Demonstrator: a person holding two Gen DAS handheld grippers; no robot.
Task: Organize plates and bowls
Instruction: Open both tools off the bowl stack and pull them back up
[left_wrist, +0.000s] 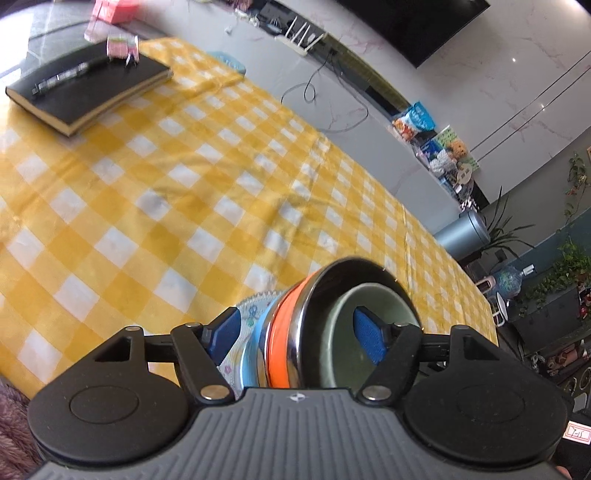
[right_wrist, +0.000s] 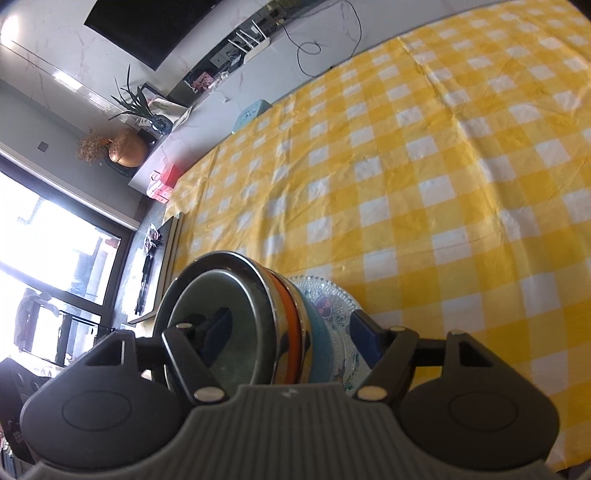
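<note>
A nested stack is held above the yellow checked tablecloth (left_wrist: 184, 192): a patterned glass plate (left_wrist: 255, 314) at the base, a light blue bowl (left_wrist: 251, 350), a steel bowl with an orange band (left_wrist: 284, 339) and a pale green bowl (left_wrist: 343, 343) innermost. My left gripper (left_wrist: 295, 332) is shut across the stack, one blue pad behind the plate and one inside the green bowl. My right gripper (right_wrist: 291, 332) grips the same stack (right_wrist: 288, 325) from the opposite side, one pad inside the green bowl (right_wrist: 236, 332), one on the plate (right_wrist: 340, 321).
A black notebook with a pen (left_wrist: 88, 85) lies at the table's far left corner, its edge also showing in the right wrist view (right_wrist: 166, 266). A red box (right_wrist: 166, 181) sits off the table's corner. A blue stool (right_wrist: 251, 112) stands beyond the far edge.
</note>
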